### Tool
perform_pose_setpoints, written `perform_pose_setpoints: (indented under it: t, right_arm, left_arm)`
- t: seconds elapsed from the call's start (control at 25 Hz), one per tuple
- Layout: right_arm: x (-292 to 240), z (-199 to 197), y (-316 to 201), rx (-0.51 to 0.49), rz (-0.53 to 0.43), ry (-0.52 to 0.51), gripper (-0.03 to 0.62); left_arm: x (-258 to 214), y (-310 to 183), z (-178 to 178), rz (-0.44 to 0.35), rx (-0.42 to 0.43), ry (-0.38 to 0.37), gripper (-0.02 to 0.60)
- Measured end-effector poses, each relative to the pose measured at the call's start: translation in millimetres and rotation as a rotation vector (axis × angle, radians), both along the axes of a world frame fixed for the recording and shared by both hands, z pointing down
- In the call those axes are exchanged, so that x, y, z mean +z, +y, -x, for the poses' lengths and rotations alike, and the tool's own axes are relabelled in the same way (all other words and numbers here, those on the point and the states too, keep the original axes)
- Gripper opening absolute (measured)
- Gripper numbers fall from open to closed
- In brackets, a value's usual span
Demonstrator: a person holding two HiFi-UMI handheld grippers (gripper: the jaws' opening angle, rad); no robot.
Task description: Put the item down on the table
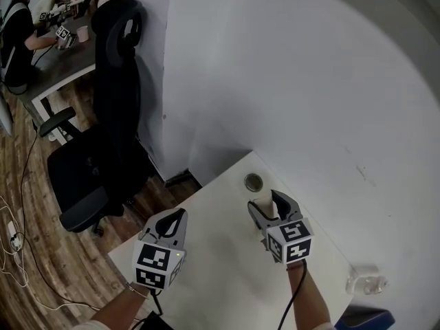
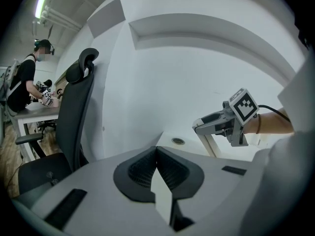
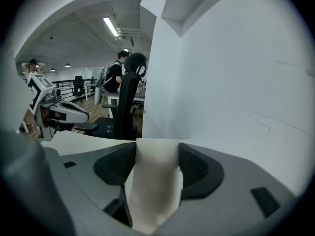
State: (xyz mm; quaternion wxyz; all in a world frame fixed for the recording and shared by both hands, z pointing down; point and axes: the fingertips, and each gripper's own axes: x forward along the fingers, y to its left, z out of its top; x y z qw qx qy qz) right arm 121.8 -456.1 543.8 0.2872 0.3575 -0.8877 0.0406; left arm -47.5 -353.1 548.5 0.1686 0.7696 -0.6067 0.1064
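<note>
Firstly, right tongs (image 1: 264, 207): were clenched on a cream item (image 3: 153, 191), which stood upright between the jaws.
Left tongs (image 1: 178, 218): were pressed together on nothing, beside the right tongs and apart from them.
Desk (image 1: 213, 253): white, lay under both tongs.
Grommet (image 1: 254, 181): sat in the desk just beyond the right tongs' tips.
Office chair (image 1: 113, 115): stood beyond the left tongs, off the desk.

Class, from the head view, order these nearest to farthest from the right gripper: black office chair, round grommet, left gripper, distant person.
1. Round grommet, just ahead on the table.
2. Left gripper, alongside at left.
3. Black office chair, beyond the table's left edge.
4. Distant person, at the far desk.
</note>
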Motion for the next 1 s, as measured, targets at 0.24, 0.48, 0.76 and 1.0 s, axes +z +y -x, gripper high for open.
perform_pose_setpoints:
  t: [0.24, 0.48, 0.76, 1.0]
  right_arm:
    - [14, 11, -8, -0.019, 0.018, 0.044, 0.295]
    - [29, 20, -15, -0.046, 0.041, 0.086, 0.294]
    - [49, 30, -21, -0.082, 0.086, 0.151, 0.293]
    - [67, 37, -24, -0.105, 0.131, 0.192, 0.293]
  left_arm:
    - [5, 0, 12, 0.015, -0.017, 0.002, 0.017]
    - [11, 2, 21, 0.031, -0.031, 0.006, 0.017]
    - [18, 2, 26, 0.043, -0.042, 0.016, 0.017]
    - [23, 3, 31, 0.053, -0.049, 0.021, 0.017]
